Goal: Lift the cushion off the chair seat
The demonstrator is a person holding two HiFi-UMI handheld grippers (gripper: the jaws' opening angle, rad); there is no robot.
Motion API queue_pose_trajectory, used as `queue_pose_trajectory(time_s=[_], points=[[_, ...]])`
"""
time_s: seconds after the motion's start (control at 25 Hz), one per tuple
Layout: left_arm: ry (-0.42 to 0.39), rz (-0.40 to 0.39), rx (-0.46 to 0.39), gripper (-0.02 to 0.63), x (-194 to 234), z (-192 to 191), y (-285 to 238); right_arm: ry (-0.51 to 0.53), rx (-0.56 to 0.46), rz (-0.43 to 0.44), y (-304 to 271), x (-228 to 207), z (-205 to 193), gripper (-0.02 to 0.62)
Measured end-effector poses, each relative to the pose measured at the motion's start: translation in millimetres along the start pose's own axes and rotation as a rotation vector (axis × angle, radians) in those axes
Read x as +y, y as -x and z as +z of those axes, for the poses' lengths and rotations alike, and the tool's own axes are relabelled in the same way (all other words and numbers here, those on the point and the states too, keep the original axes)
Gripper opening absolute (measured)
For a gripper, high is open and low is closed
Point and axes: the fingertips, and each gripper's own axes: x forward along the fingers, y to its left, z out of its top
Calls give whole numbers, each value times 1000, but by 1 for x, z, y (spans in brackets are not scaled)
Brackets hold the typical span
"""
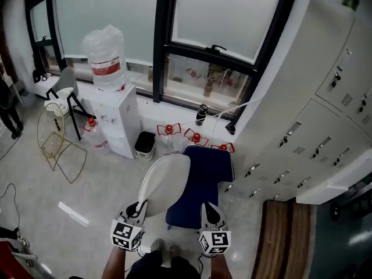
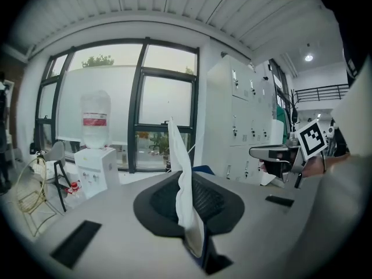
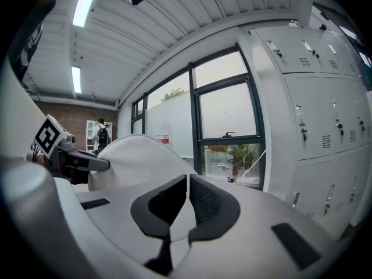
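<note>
A white cushion [image 1: 165, 182] hangs tilted in the air above the blue chair seat [image 1: 203, 176]. My left gripper [image 1: 138, 209] is shut on its near edge; in the left gripper view the cushion [image 2: 181, 173] stands edge-on between the dark pads [image 2: 165, 199] and rises above them. My right gripper [image 1: 210, 213] is level with it to the right, over the blue seat. In the right gripper view its jaws [image 3: 187, 197] are closed to a thin slit with nothing seen between them, and the cushion [image 3: 136, 161] bulges at the left beside the left gripper [image 3: 70, 158].
A white water dispenser [image 1: 121, 124] with a big bottle [image 1: 104, 57] stands by the window. Grey lockers [image 1: 314, 115] fill the right side. On the floor are red-capped bottles [image 1: 195, 137], a small bin [image 1: 144, 144], a wire frame [image 1: 55, 141] and a grey chair [image 1: 65, 89].
</note>
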Motion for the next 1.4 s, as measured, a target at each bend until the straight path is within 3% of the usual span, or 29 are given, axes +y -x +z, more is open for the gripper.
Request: queue_pose_trajectory(time_s=[0.32,0.8,1.4], points=[[-10,1,-94,35,-1,35,26,9,-45,3,18,6,27,34],[-69,3,-118,35,-4,49,71,27,-73,37,36,23,40,34],[-63,38,-115,35,6,40,71,3,-54,52,39,33,33,34]])
